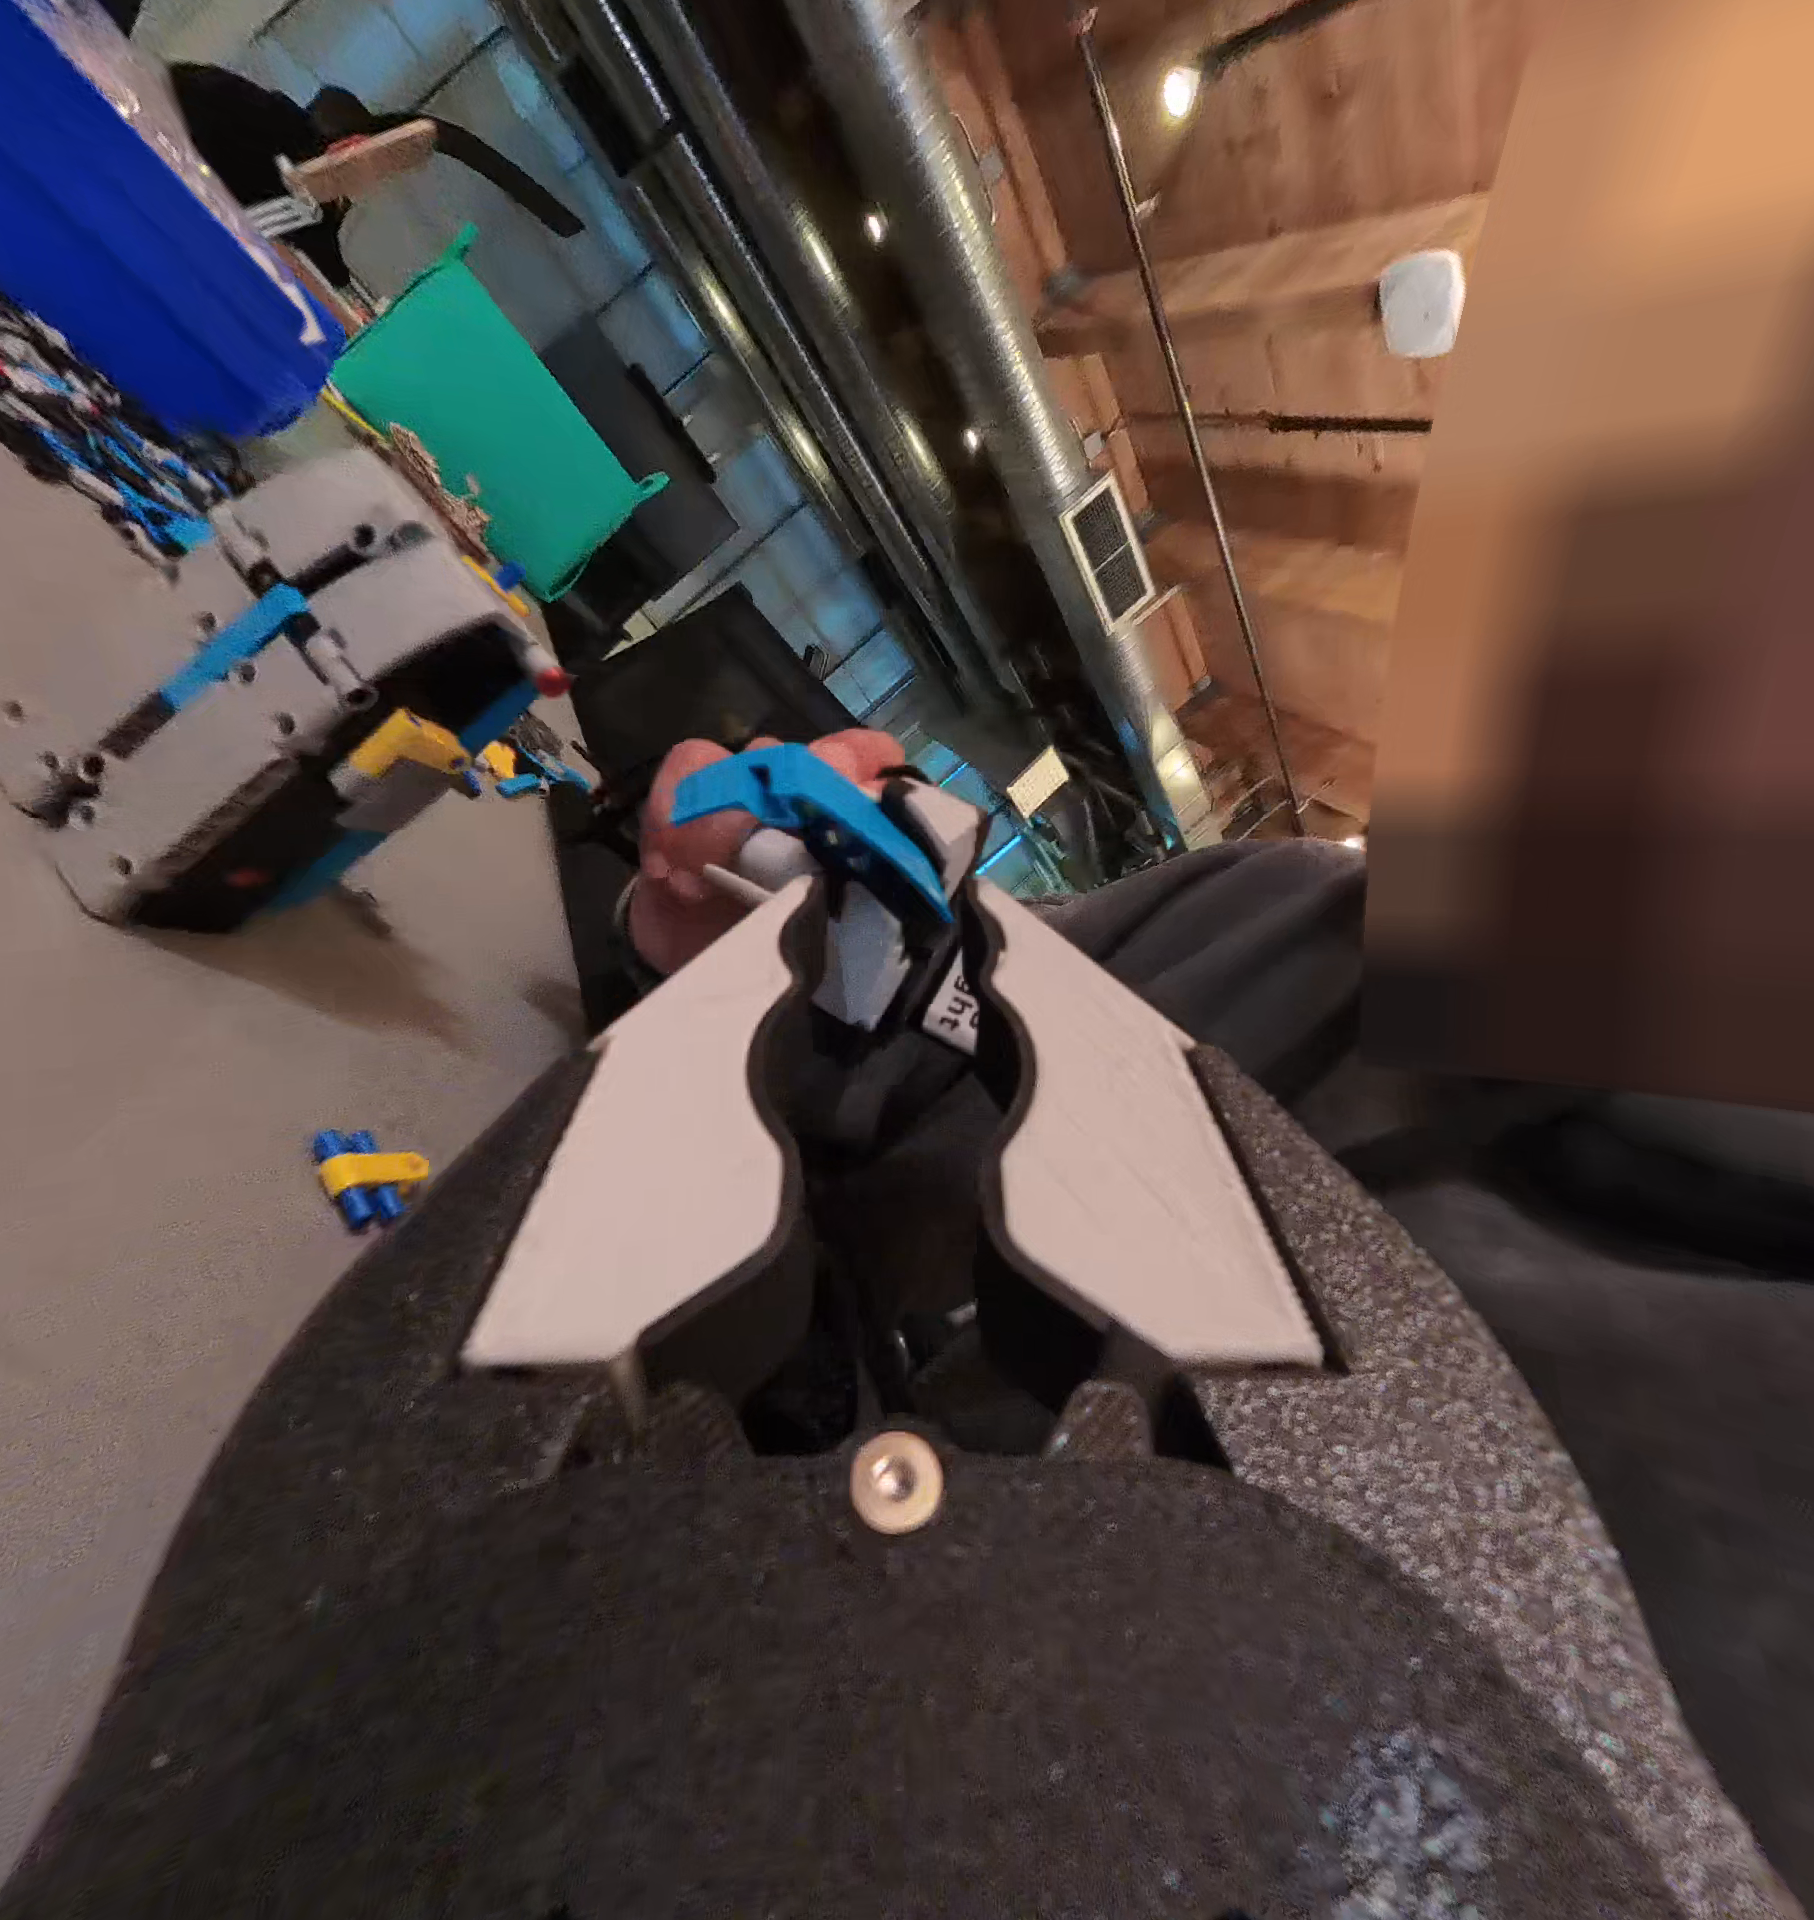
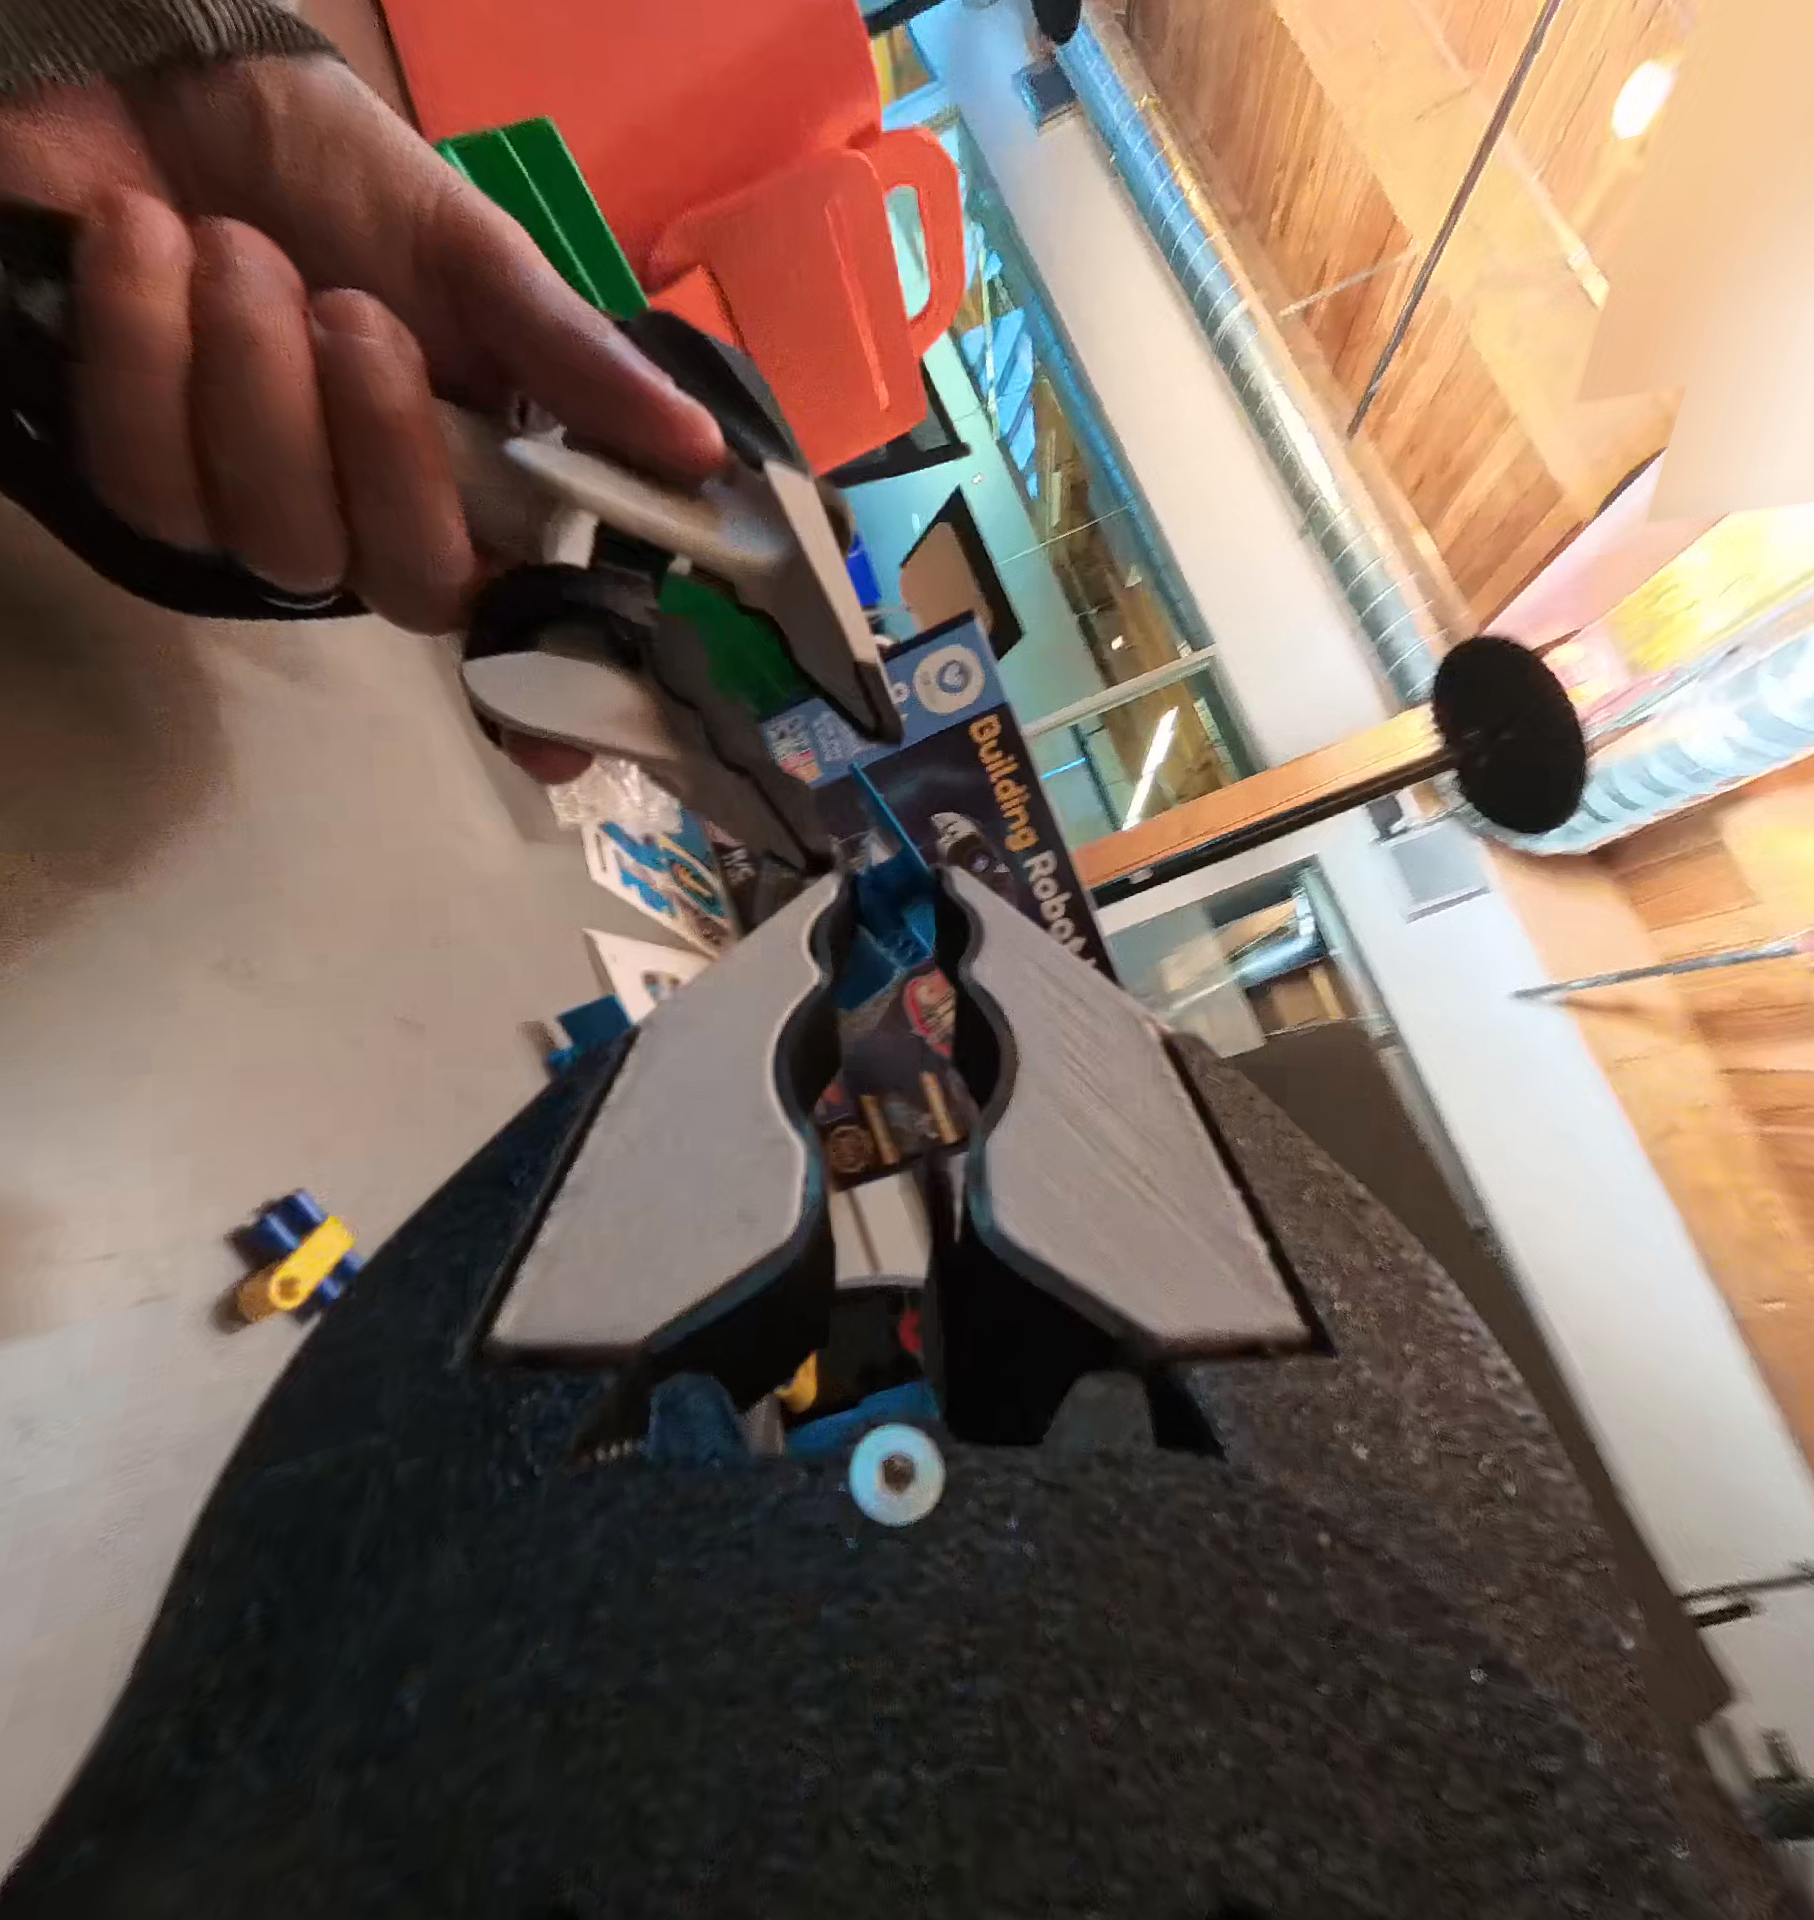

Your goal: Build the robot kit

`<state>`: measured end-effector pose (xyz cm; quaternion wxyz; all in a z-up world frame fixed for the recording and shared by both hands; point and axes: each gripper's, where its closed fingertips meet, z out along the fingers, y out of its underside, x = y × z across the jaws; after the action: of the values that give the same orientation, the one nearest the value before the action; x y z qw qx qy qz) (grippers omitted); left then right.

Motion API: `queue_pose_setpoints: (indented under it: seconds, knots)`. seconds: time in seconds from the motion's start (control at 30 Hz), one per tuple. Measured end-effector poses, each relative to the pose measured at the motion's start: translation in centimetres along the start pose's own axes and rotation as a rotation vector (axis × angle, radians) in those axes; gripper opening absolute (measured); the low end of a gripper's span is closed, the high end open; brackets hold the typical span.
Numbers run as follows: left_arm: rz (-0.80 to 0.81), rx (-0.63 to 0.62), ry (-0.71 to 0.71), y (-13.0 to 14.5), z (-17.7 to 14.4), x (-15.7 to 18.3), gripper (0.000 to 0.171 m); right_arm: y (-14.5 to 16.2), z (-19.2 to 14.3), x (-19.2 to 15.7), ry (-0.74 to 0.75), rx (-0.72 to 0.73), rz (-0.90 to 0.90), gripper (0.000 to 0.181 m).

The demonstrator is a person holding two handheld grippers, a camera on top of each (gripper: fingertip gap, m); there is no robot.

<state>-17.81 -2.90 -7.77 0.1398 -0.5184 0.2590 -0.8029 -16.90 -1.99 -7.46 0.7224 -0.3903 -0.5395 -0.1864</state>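
My right gripper is shut on a small blue building part, held up above the grey table. In the left wrist view that blue part sits just past my left gripper, whose jaws stand a little apart around it and around the right gripper's grey fingertips. A hand shows behind it. In the right wrist view a hand holds the left gripper, and its fingers converge on the top of the blue part. I cannot tell whether they touch it.
A small yellow-and-blue assembly lies on the table and also shows in the right wrist view. A grey, blue and yellow built model and a green bin stand farther back. A printed box and orange bins are ahead. My left and right fingertips are right by each other.
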Motion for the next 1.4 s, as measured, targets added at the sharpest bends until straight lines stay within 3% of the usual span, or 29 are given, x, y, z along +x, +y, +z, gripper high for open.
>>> queue_pose_setpoints:
  seconds: [0.17, 0.2, 0.27, 0.33, 0.43, 0.67, 0.77, 0.97, 1.13, 1.4]
  knots:
    - [-0.014, 0.004, -0.003, 0.3, 0.1, -0.3, 0.023, -1.4, -0.3, -1.4, 0.059, 0.036, -0.243, 0.013]
    - [-0.002, -0.002, -0.013, 0.4, 0.0, -0.4, 0.015, -1.7, -0.4, -1.5, 0.081, 0.05, -0.28, 0.012]
    - [0.023, -0.004, -0.029, 0.4, 0.0, -0.6, 0.013, -1.6, -0.4, -1.6, 0.092, 0.047, -0.299, 0.013]
    - [0.068, 0.009, -0.057, 0.1, -0.3, -0.8, 0.0, -0.8, -0.1, -2.4, 0.044, 0.016, -0.27, 0.013]
    - [0.218, -0.013, -0.194, -0.3, -1.0, -2.3, 0.0, 0.9, 0.4, -3.3, -0.007, -0.069, -0.184, 0.019]
    - [0.598, -0.054, -0.572, -2.3, -3.5, -5.5, 0.0, 4.5, 0.7, -3.3, -0.144, -0.233, 0.279, 0.033]
    - [0.698, -0.094, -0.652, -2.3, -3.8, -6.1, 0.001, 5.8, 0.8, -3.3, -0.177, -0.276, 0.442, 0.035]
    - [0.675, -0.079, -0.65, -2.5, -4.1, -6.2, 0.001, 5.5, 0.6, -4.2, -0.324, -0.235, 0.749, 0.037]
    - [0.673, -0.061, -0.736, -3.8, -5.7, -7.2, 0.001, 4.9, 0.3, -5.8, -0.455, -0.224, 0.869, 0.039]
    - [0.464, -0.006, -0.828, -5.1, -8.3, -9.8, 0.001, 5.4, -0.1, -8.3, -0.643, -0.28, 1.064, 0.039]
